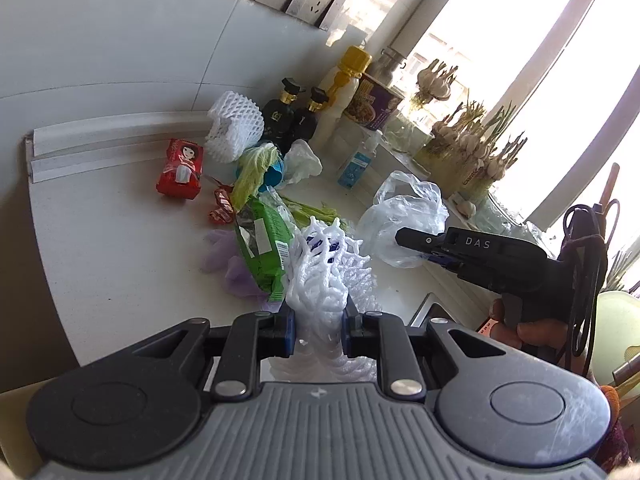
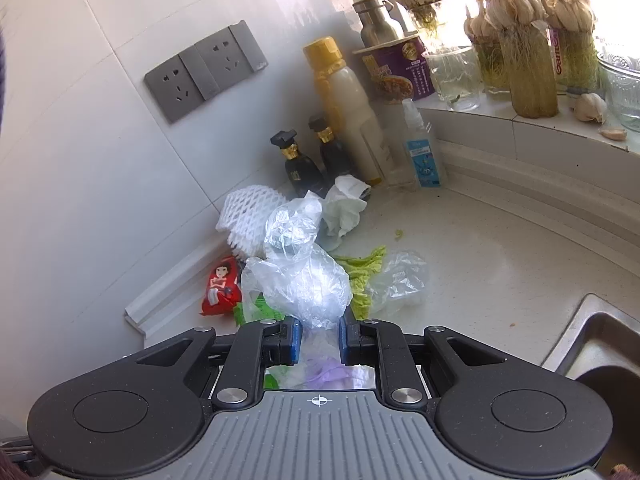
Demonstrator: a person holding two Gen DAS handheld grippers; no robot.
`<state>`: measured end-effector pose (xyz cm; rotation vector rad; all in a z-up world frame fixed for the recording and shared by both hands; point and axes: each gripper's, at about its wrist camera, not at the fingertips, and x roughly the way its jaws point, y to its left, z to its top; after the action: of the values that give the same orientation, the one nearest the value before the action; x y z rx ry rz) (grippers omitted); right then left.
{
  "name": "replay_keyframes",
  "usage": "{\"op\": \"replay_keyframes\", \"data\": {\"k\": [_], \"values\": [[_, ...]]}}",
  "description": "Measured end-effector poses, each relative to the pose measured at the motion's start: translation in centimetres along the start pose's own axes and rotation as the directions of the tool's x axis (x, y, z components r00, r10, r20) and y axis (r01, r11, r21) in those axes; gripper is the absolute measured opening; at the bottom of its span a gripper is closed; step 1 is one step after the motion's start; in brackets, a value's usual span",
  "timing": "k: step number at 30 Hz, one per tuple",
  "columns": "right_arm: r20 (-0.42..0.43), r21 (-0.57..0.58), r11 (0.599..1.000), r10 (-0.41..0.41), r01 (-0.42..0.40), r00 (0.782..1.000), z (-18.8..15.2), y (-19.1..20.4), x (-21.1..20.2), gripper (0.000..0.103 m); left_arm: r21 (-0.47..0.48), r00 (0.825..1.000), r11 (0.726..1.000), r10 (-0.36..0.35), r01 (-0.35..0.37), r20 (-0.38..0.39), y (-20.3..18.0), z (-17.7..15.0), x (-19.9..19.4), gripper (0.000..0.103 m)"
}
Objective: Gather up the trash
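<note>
- The pale speckled stone countertop (image 2: pixel 480 264) runs along a white tiled wall (image 2: pixel 80 168) and a window ledge; a steel sink (image 2: pixel 600 344) cuts into its right corner.
- Two grey wall sockets (image 2: pixel 204 70) sit side by side on the tiles above the mess.
- Sprouting garlic bulbs in jars (image 2: pixel 532 40) line the ledge, beside a purple instant-noodle cup (image 2: pixel 400 68) and a steel flask (image 2: pixel 378 20).
- A tall cream bottle with a yellow cap (image 2: pixel 348 112), two small black bottles with gold collars (image 2: pixel 300 164) and a clear spray bottle with a blue label (image 2: pixel 422 148) stand in the corner.
- The left gripper (image 1: pixel 318 320) has its blue-padded fingers clamped on a white foam fruit net (image 1: pixel 320 272), which bulges up between them above the counter.
- The right gripper (image 2: pixel 318 334) pinches a crumpled clear plastic bag (image 2: pixel 300 276); in the left wrist view that bag (image 1: pixel 404 216) hangs from its black fingertips, clear of the counter.
- A second white foam net (image 1: pixel 234 126) lies by the wall, near the black bottles.
- A green snack wrapper (image 1: pixel 264 244) lies over a lilac plastic scrap (image 1: pixel 228 264), just left of the held net.
- A red packet printed with a cartoon girl (image 1: pixel 181 168) rests near the wall strip.
- Pale green cabbage leaves (image 1: pixel 256 168) drape over a blue cup (image 1: pixel 276 172).
- Small red sweet wrappers (image 1: pixel 222 206) lie between the packet and the green wrapper.
</note>
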<state>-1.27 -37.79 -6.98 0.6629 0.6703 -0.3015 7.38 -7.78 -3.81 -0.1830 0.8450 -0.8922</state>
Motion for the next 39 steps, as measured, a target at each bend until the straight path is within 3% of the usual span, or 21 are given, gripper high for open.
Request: {"op": "replay_keyframes", "data": {"k": [21,39], "values": [[-0.092,-0.142,0.987,0.059,-0.072,0.994,-2.8,6.7,-2.8,0.017,-0.085,0.982,0.980,0.183,-0.180,0.038,4.2,-1.5,-6.8,0.019],[-0.223,-0.251,0.951,0.125,-0.181,0.967,-7.2,13.8,-2.9,0.017,-0.165,0.932,0.917,0.359,-0.362,-0.046,8.0,-4.2,-10.0,0.019]]}}
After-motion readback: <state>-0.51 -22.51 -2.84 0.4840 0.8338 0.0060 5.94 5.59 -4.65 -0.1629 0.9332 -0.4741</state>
